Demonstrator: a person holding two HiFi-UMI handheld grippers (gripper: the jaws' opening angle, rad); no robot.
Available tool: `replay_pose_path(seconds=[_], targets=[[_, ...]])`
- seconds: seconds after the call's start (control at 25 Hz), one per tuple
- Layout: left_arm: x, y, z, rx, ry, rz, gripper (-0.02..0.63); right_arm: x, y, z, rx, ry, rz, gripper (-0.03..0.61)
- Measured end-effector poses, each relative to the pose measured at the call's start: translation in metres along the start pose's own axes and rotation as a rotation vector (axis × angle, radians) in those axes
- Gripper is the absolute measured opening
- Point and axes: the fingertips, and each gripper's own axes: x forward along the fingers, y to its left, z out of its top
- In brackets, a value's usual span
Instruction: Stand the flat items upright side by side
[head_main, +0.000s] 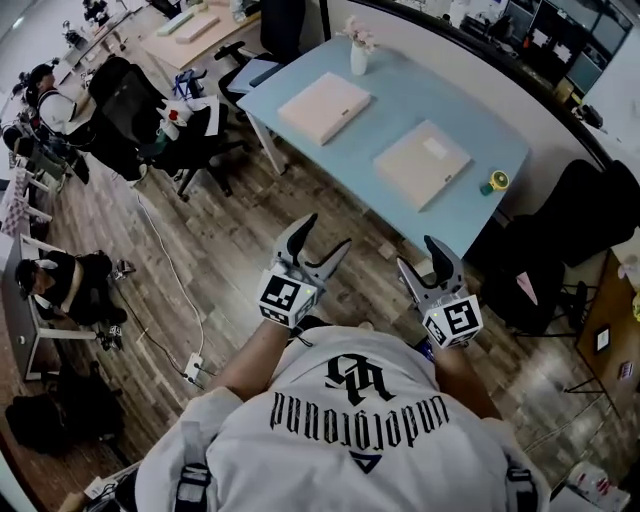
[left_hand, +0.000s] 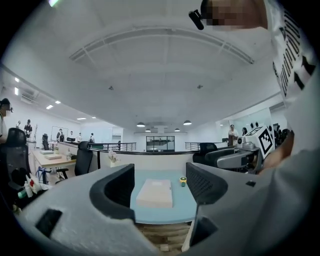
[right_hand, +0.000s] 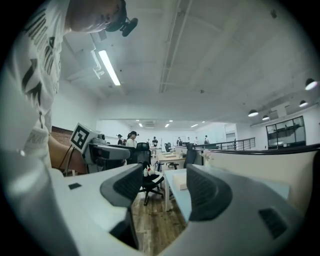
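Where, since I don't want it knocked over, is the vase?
In the head view the vase stands at the far edge of the table, just beyond the left box.

I'm looking at an open-plan office: wood-plank floor (head_main: 200, 240), black swivel chairs (head_main: 135, 110), desks (head_main: 200, 35) with people (head_main: 45, 85) seated nearby, monitors (head_main: 560, 45) behind a pale blue counter (head_main: 400, 100), and strip lights (right_hand: 111, 67) on a high white ceiling.

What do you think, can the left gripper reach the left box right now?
Probably not yet. The left gripper is open and empty, but floor lies between it and the table, and the left box lies farther in. Nothing else blocks it.
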Motion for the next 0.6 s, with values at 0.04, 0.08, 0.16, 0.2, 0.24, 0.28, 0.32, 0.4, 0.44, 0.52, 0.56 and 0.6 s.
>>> replay_pose_path(seconds=[0.04,0.08,0.16,0.2,0.24,0.28,0.32,0.4,0.44,0.52,0.56,0.6], targets=[[0.012,-0.004,0.001,-0.001,0.0,-0.013,0.333,-0.003,-0.011,-0.001,0.005,-0.002,-0.014,0.264],[0.024,-0.008,0.002,0.0,0.002,-0.027,0.333,-0.007,-0.022,-0.002,0.01,-0.005,-0.03,0.264],[0.046,-0.015,0.0,0.004,0.009,-0.056,0.333,-0.013,-0.041,-0.005,0.02,-0.006,-0.063,0.264],[0.057,-0.018,-0.001,0.004,0.013,-0.071,0.333,-0.016,-0.05,-0.007,0.024,-0.004,-0.079,0.264],[0.068,-0.02,-0.003,0.001,0.016,-0.086,0.333,-0.018,-0.058,-0.008,0.028,-0.003,-0.094,0.265],[0.078,-0.023,-0.005,-0.001,0.02,-0.104,0.334,-0.02,-0.067,-0.01,0.034,-0.003,-0.111,0.265],[0.089,-0.025,-0.006,-0.002,0.022,-0.125,0.334,-0.022,-0.075,-0.012,0.041,-0.002,-0.131,0.264],[0.111,-0.029,-0.011,-0.01,0.028,-0.175,0.334,-0.024,-0.089,-0.016,0.05,0.0,-0.173,0.264],[0.123,-0.03,-0.013,-0.018,0.033,-0.202,0.334,-0.024,-0.095,-0.018,0.055,0.003,-0.192,0.264],[0.148,-0.032,-0.016,-0.032,0.04,-0.255,0.334,-0.02,-0.109,-0.024,0.07,0.011,-0.231,0.264],[0.16,-0.031,-0.016,-0.032,0.04,-0.282,0.334,-0.017,-0.117,-0.026,0.077,0.015,-0.252,0.265],[0.172,-0.03,-0.016,-0.029,0.039,-0.307,0.334,-0.014,-0.124,-0.027,0.081,0.019,-0.274,0.265]])
